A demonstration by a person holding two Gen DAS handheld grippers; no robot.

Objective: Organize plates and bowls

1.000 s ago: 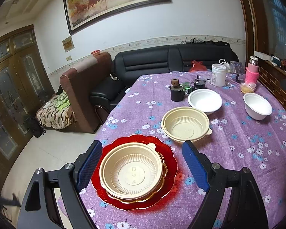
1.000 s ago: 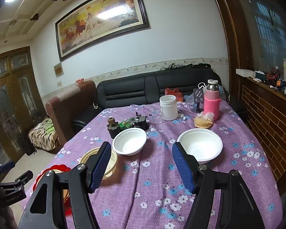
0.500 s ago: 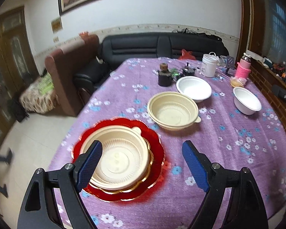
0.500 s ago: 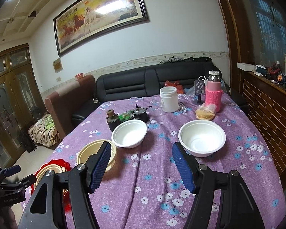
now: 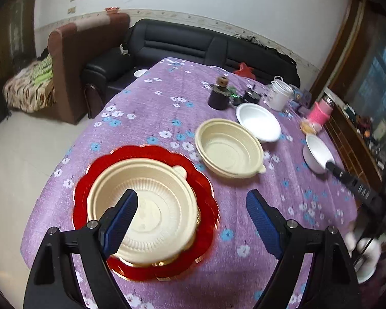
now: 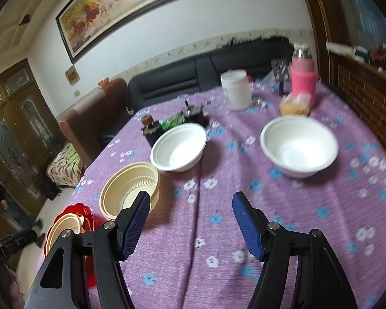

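Purple flowered cloth covers my bench [image 5: 151,113]. My left gripper [image 5: 190,206] hangs jaws wide and empty over the cream ribbed plastic bowl [image 5: 146,206] on the red scalloped plate [image 5: 95,175]. My right gripper [image 6: 190,213] gapes empty, white foam bowls at eleven [image 6: 178,146] and one o'clock [image 6: 298,145].

A white jar [image 6: 236,89], pink-sleeved bottle [image 6: 303,77] and dark pot [image 5: 220,93] stand before a black sofa [image 5: 193,49].

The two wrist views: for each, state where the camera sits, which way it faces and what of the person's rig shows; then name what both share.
Left wrist: on the left claw, angled down at the cream bowl on the red plate; the right claw shows at far right.
Right wrist: on the right claw, facing across the purple tablecloth; both blue pads show.
Shared: second cream bowl, two white bowls.
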